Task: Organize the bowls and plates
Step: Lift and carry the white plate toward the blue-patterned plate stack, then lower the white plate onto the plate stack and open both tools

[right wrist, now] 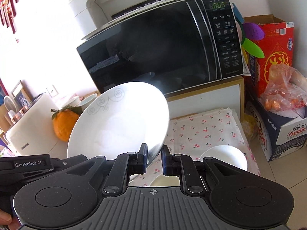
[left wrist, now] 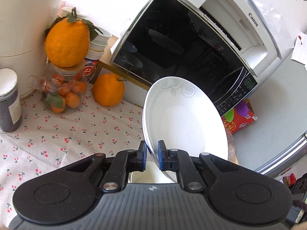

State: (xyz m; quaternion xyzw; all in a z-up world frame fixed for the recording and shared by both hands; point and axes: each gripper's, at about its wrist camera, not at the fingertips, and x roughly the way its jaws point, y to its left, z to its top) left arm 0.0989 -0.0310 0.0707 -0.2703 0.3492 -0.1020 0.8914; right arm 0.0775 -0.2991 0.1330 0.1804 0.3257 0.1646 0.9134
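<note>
Two grippers each pinch a white plate by its rim, and both plates hang tilted in the air in front of the black microwave [left wrist: 184, 44]. In the left wrist view, the left gripper [left wrist: 152, 158] has its blue pads pressed on the lower edge of a deep plate [left wrist: 184, 118] with grey swirls near its upper rim; the plate fills the centre of the frame, its hollow facing the camera. A second rim line shows along its left edge, though I cannot tell whether that is another plate behind it. In the right wrist view, the right gripper [right wrist: 154, 159] sits at the lower right edge of a matching swirl plate [right wrist: 119, 122]; its left pad touches the rim, while a sliver of gap shows at the right pad, so the grip looks light. That plate leans toward the left of the frame. Below it, at lower right, a small white bowl [right wrist: 223, 156] rests on the cherry-print cloth [right wrist: 207, 130]. A large orange fruit [left wrist: 108, 90] sits on the same cloth at centre left of the left view, beside a glass jar [left wrist: 63, 94] of small oranges. A white printer [left wrist: 236, 19] sits on top of the microwave.
</note>
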